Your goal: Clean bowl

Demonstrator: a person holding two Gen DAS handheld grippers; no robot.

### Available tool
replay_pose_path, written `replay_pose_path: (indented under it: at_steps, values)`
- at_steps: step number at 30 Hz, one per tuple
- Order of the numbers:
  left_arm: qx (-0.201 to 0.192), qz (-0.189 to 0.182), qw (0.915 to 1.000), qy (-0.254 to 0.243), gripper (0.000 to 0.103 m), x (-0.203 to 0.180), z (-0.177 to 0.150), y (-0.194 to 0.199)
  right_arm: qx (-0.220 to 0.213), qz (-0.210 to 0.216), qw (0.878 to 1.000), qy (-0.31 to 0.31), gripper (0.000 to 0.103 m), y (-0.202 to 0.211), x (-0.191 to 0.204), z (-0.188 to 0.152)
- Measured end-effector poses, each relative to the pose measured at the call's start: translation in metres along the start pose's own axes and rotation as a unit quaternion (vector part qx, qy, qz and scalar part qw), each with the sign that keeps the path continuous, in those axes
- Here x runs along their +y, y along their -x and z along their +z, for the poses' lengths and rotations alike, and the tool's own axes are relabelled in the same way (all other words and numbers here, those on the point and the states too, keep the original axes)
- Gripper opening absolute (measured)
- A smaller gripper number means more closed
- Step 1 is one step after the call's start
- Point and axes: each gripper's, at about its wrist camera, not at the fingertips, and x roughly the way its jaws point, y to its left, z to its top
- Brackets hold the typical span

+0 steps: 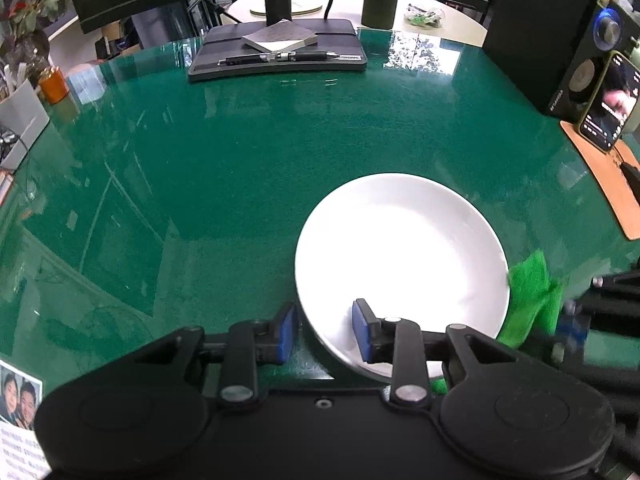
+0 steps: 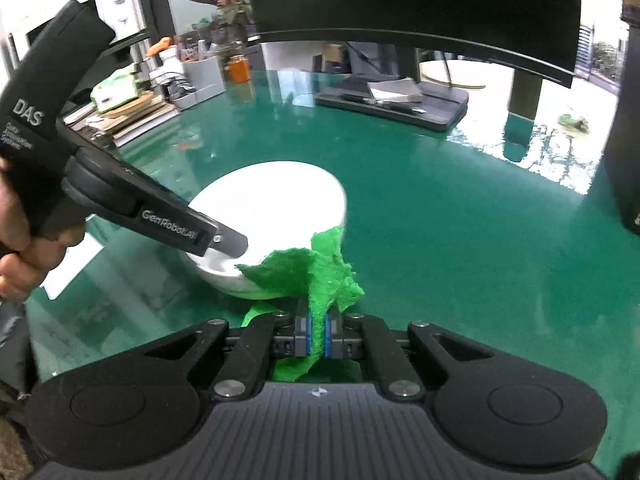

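Note:
A white bowl (image 1: 400, 248) rests on the green glass desk (image 1: 200, 180), near the front. My left gripper (image 1: 324, 330) is shut on its near rim, one blue pad outside the wall and one inside. In the right wrist view the bowl (image 2: 272, 196) looks tipped, with the left gripper's finger (image 2: 224, 240) over its edge and a hand on the handle. My right gripper (image 2: 316, 334) is shut on a bright green cloth (image 2: 316, 276). The cloth (image 1: 528, 296) hangs against the bowl's outer right edge.
A monitor stand (image 1: 276, 52) at the back carries a notepad and a pen. A black speaker (image 1: 552, 40), a lit phone (image 1: 612, 100) and a tan mat (image 1: 616, 184) stand at the right. An orange jar (image 1: 54, 84) and desk clutter sit at the left.

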Motion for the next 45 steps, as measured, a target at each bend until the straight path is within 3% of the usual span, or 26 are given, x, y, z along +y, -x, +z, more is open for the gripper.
replay_pose_path:
  at_steps: [5, 10, 16, 22, 29, 33, 45]
  values:
    - [-0.001, 0.002, 1.0, -0.006, 0.032, -0.002, 0.0, 0.001, 0.01, 0.024, 0.999, 0.021, 0.006, -0.006, 0.008, 0.005]
    - [-0.002, 0.002, 0.9999, -0.011, 0.032, -0.003, -0.002, 0.001, 0.015, -0.013, 1.0, -0.007, 0.006, -0.015, -0.004, 0.007]
    - [-0.002, 0.002, 0.9999, -0.013, 0.032, -0.004, -0.002, 0.001, 0.019, 0.022, 0.999, 0.021, 0.007, -0.014, 0.014, 0.005]
    - [-0.002, 0.004, 0.9999, -0.015, 0.032, -0.005, -0.003, 0.001, 0.016, -0.011, 1.0, -0.002, 0.007, -0.014, 0.003, 0.004]
    - [-0.002, 0.006, 0.9998, -0.017, 0.032, -0.005, -0.002, 0.001, 0.019, 0.013, 0.999, 0.029, 0.007, -0.01, 0.017, 0.003]
    - [-0.003, 0.006, 0.9998, -0.018, 0.032, -0.005, -0.003, 0.002, 0.019, -0.009, 1.0, 0.011, 0.007, -0.012, 0.004, 0.005]
    - [-0.002, 0.006, 0.9998, -0.018, 0.032, -0.005, -0.003, 0.002, 0.03, 0.004, 0.999, 0.037, 0.008, -0.015, 0.008, 0.007]
